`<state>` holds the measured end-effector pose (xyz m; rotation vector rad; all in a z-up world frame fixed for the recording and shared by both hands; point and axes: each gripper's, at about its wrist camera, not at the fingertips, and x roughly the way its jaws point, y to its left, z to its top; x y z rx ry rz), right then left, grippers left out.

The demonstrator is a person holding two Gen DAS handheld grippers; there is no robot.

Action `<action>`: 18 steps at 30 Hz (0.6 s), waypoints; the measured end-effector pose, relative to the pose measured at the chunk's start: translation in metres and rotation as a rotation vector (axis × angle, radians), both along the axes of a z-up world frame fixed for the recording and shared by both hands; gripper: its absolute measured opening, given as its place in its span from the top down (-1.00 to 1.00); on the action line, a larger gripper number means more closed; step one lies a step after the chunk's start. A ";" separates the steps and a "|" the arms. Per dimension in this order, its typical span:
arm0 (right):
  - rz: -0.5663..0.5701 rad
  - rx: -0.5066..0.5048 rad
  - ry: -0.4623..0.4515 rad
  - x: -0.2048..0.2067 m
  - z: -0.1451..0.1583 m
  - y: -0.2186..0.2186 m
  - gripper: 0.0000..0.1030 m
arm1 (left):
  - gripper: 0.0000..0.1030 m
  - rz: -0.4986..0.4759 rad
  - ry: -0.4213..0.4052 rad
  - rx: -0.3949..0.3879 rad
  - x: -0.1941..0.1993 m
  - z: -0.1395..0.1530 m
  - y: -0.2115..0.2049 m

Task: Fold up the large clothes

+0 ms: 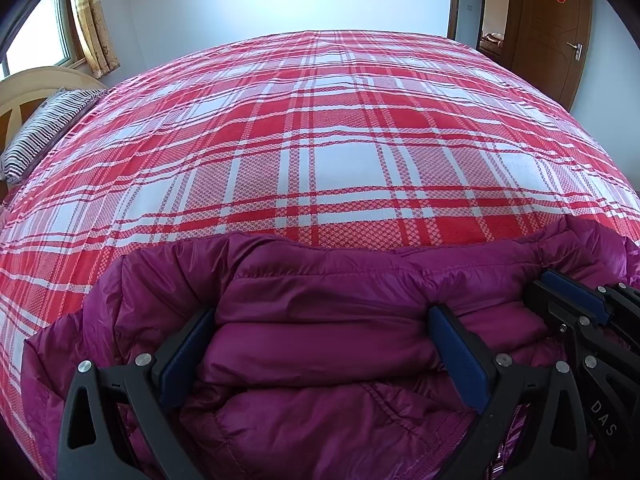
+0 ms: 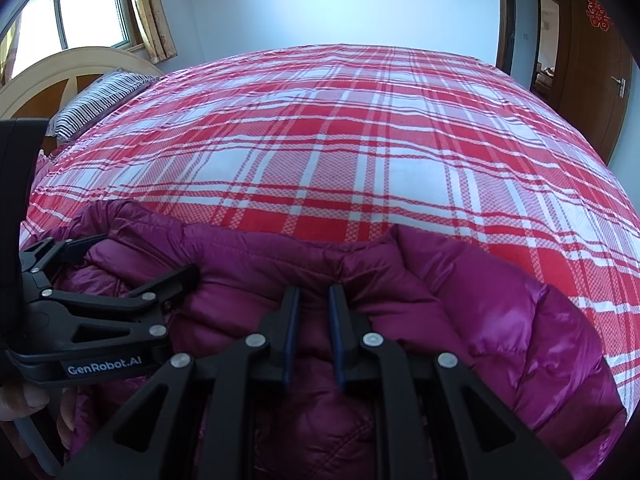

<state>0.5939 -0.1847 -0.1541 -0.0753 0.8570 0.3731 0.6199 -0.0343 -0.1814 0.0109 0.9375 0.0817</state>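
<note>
Left wrist view shows the purple down jacket point(image 1: 320, 320) bunched at the near edge of the bed point(image 1: 320, 140), its long axis running left to right directly under both tools; the left hand-held gripper point(image 1: 320, 344) is spread wide, its jaws pressed down on either side of a puffy fold without closing on it; the right hand-held gripper point(image 2: 314, 332), just beside it, is narrowed to a slim gap with jacket fabric bulging below, though whether any is pinched I cannot tell.
</note>
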 end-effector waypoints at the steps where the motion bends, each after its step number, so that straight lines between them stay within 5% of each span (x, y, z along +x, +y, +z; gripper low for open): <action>1: 0.000 0.000 0.000 0.000 0.000 0.000 0.68 | -0.99 0.000 0.003 0.001 0.000 0.000 0.000; 5: 0.002 -0.008 0.003 0.001 0.001 0.001 0.67 | -0.99 -0.012 0.011 -0.042 -0.003 0.014 0.008; 8: 0.032 -0.010 0.016 0.000 0.008 -0.003 0.55 | -0.99 -0.002 -0.071 -0.067 -0.030 0.045 0.022; 12: 0.058 -0.022 -0.092 -0.040 0.042 -0.017 -0.45 | -0.99 -0.045 -0.188 -0.064 -0.094 0.091 0.043; 15: 0.078 -0.048 -0.159 -0.088 0.071 -0.037 -0.48 | -0.99 -0.095 -0.219 -0.047 -0.164 0.106 0.059; 18: 0.088 -0.010 -0.114 -0.141 0.085 -0.068 -0.48 | -0.99 -0.141 -0.189 -0.020 -0.248 0.097 0.073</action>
